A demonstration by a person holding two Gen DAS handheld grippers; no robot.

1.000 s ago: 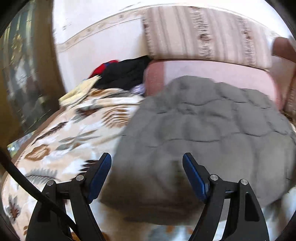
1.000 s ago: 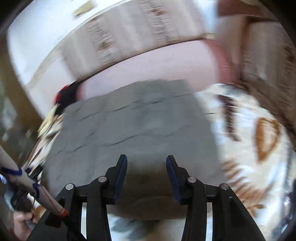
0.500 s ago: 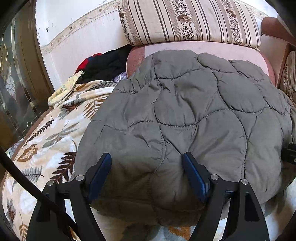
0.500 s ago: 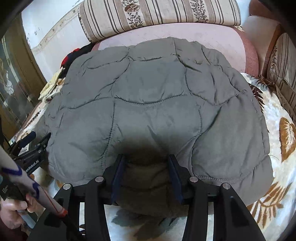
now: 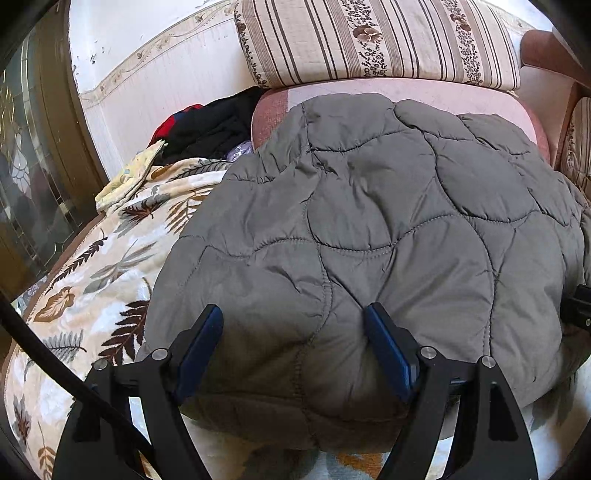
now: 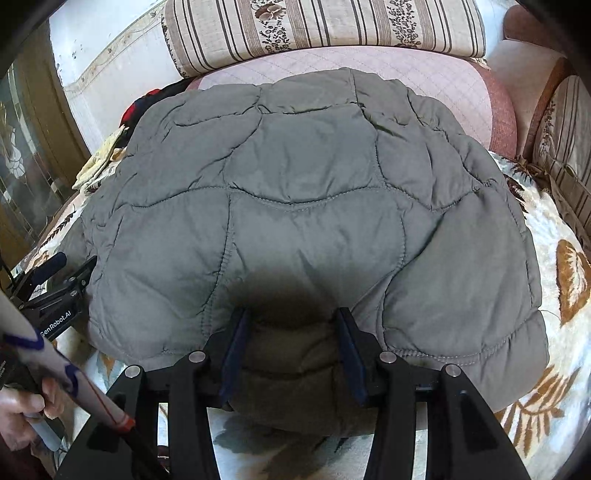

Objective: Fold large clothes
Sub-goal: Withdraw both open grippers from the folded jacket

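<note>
Lying across the leaf-patterned cream blanket (image 5: 92, 266) on the sofa, the grey quilted padded jacket (image 5: 369, 229) is seen folded over, its far edge reaching the pink seat cushion (image 5: 424, 90). At the far left a glass-panelled wooden door (image 5: 33, 166) is seen, then a pale yellow cloth (image 5: 129, 175) and a heap of black and red clothes (image 5: 214, 125) piled against the white wall, just beside the jacket's far left corner. A striped floral back cushion (image 6: 325, 27) is propped behind the seat. The left claw (image 5: 295, 354) is held spread wide, the jacket's near folded edge bulging between its blue pads; whether the pads press it cannot be told. The right claw (image 6: 291, 350) is seen with the near edge bunched between its fingers (image 6: 236, 350), which touch the cloth on both sides. Bare blanket is left open along the near edge and to the right, where a striped side cushion (image 6: 565, 155) closes the space.
</note>
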